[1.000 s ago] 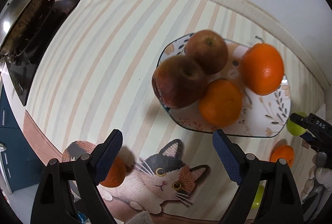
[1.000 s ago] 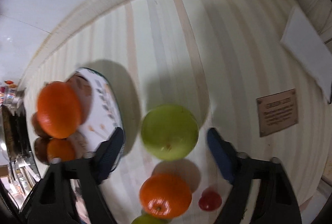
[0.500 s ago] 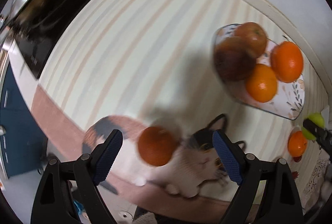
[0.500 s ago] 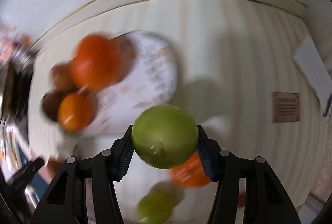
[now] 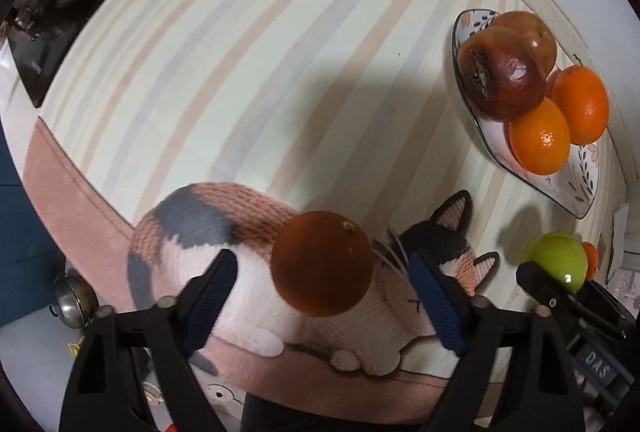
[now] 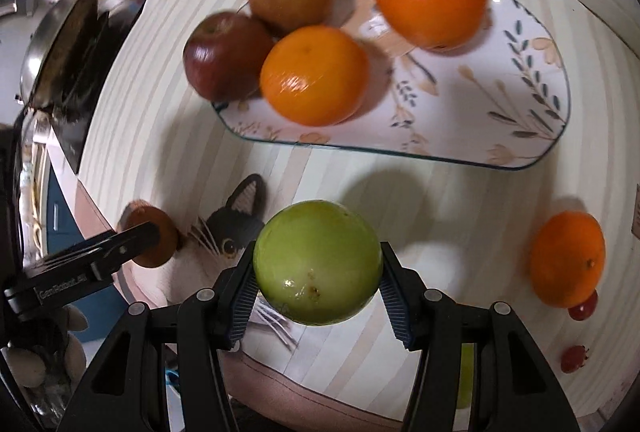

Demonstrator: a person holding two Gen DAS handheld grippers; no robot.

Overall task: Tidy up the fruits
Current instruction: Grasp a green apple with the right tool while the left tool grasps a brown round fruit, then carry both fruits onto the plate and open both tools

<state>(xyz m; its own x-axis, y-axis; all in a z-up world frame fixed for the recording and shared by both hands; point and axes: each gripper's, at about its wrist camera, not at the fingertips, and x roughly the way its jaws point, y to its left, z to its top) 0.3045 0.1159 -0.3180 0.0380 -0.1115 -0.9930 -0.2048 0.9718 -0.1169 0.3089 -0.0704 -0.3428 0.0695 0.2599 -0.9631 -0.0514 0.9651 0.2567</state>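
On the striped desk (image 5: 248, 43), the left gripper (image 5: 322, 286) straddles a dark orange (image 5: 322, 263) lying on the cat picture (image 5: 208, 228); its jaws have just been closing, with gaps on both sides. The right gripper (image 6: 316, 302) clamps a green apple (image 6: 318, 268) beside the plate (image 6: 500, 119) of apples and oranges.
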